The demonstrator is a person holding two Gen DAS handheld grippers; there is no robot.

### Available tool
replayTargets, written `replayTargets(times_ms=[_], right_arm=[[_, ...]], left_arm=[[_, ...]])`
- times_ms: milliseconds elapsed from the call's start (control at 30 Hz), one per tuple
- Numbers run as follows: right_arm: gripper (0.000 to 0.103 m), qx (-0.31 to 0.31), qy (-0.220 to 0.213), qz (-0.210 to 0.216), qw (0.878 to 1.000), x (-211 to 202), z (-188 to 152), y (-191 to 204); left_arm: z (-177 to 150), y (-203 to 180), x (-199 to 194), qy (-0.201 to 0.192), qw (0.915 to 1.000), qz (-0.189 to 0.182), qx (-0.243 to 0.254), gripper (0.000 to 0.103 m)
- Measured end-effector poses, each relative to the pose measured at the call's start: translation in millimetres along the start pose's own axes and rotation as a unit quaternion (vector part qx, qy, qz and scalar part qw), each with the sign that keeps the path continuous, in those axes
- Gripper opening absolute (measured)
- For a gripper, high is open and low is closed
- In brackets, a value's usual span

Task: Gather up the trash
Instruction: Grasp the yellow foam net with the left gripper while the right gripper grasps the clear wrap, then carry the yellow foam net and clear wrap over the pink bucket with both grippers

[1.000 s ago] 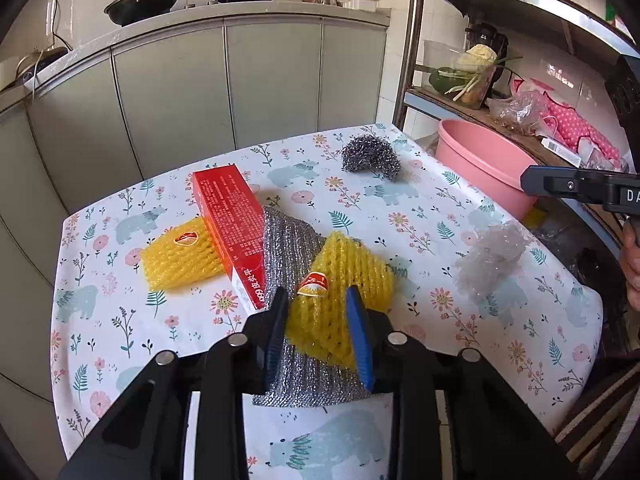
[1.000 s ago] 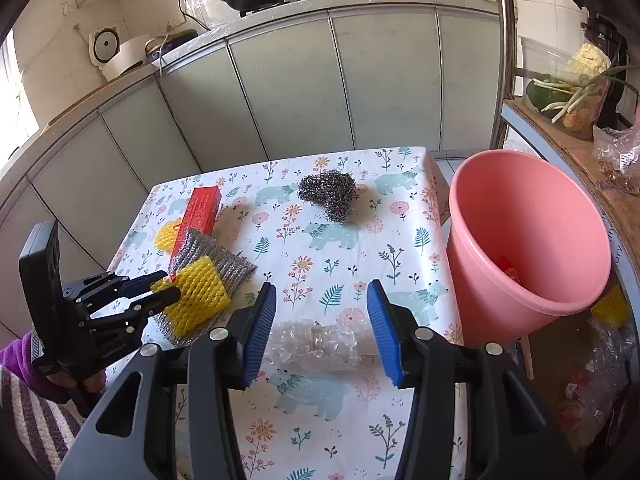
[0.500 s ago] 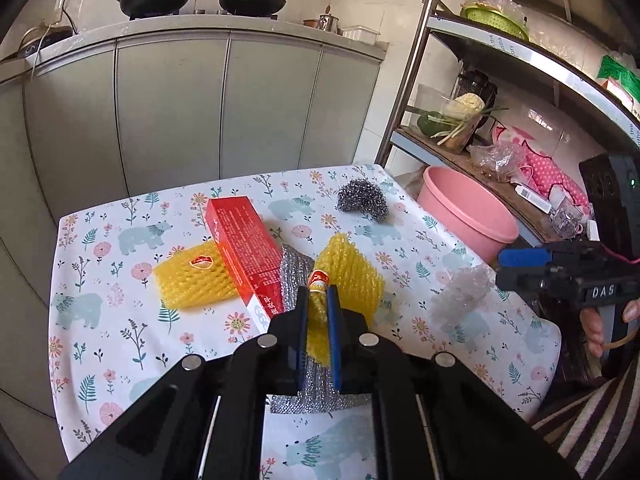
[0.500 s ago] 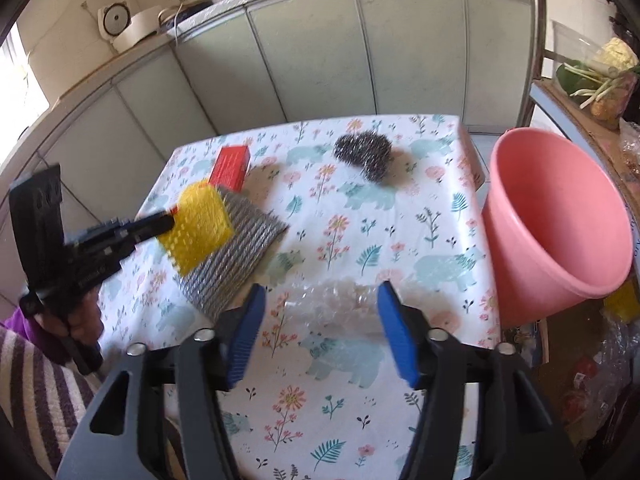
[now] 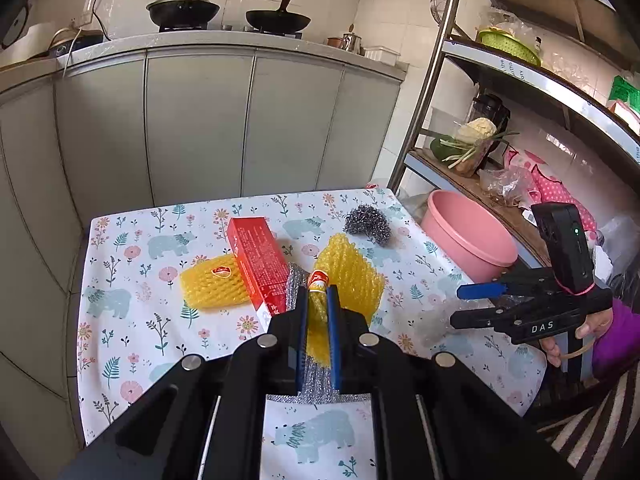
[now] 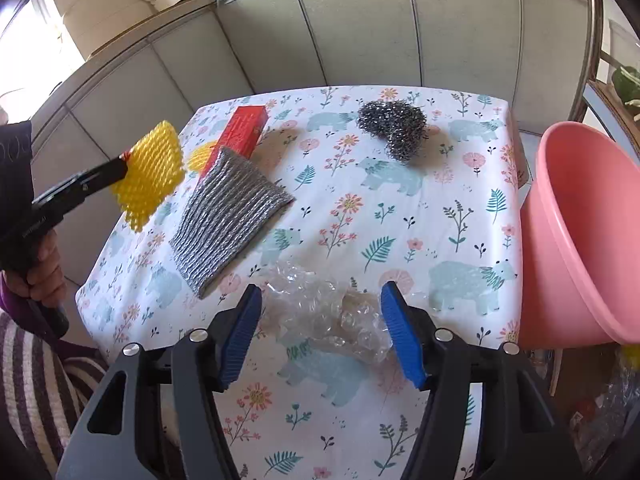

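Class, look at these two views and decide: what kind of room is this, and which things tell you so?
Most likely a home kitchen. Two woks sit on a stove above grey cabinets, and a metal shelf rack beside the table holds vegetables and a green colander.

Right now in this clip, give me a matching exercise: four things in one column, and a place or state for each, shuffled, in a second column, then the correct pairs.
Things:
1. yellow foam net sleeve
2. crumpled clear bubble wrap
3. steel wool scouring ball
4. pink plastic basin

Places or states:
A. beside the table, off its edge
B. lying between the open right gripper fingers
C. clamped in the left gripper, lifted off the table
D. lying alone near the table's far end

Pairs: 1-C, 2-B, 3-D, 4-A
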State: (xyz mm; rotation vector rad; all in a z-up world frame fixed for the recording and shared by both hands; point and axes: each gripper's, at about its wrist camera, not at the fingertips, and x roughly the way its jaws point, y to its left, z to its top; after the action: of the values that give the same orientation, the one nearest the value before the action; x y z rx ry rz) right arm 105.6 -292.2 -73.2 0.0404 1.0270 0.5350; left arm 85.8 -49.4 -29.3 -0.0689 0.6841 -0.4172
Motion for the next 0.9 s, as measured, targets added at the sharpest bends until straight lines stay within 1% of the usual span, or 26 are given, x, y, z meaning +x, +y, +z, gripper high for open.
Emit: replayTargets(times_ms=[100,167,267,333,500,600,667,833,900], right_arm=[[0.064,-0.029,0.012,0.015,0.999,-6,-10,13],[0.064,-0.054,0.025,0.016,0.998,-7,-19,21],[0.064,-0.09,0.03,-0.003,0.995,-8,-27,29],[0.064,-0.098,0.026,-0.014,0.995,-11,-28,27],[0.064,-0.108,0.008,-0.024,0.994,-23,-18,12],[0.064,-0.11,0.029,-0.024,0.993,-12,-15,-1],[0.065,-0.106,0.042,-0.018,0.993,-1,-14,-8],[0.066,-0.076,0.042,0.017,0.996,6,-16,-15],[0.066,-0.07,0.058,0.029,0.995,9,-22,-13]], left_arm=[[1,-6,-7,-0.005,0.9999,0.014,0.003,0.008],[1,-9,-9,-0.005,0.9998,0.02,0.002,0.008],[2,-14,-11,-0.006,0.9997,0.023,0.002,0.008],[2,-19,-13,-0.008,0.9997,0.024,0.005,0.008],[0,-30,-25,-0.021,0.9993,0.029,0.014,0.008],[-2,-33,-32,-0.026,0.999,0.033,0.013,0.008],[-3,-33,-35,-0.028,0.999,0.034,0.012,0.008],[-5,-33,-34,-0.026,0.9992,0.03,0.01,0.009],[-5,-31,-31,-0.023,0.9992,0.03,0.009,0.009]])
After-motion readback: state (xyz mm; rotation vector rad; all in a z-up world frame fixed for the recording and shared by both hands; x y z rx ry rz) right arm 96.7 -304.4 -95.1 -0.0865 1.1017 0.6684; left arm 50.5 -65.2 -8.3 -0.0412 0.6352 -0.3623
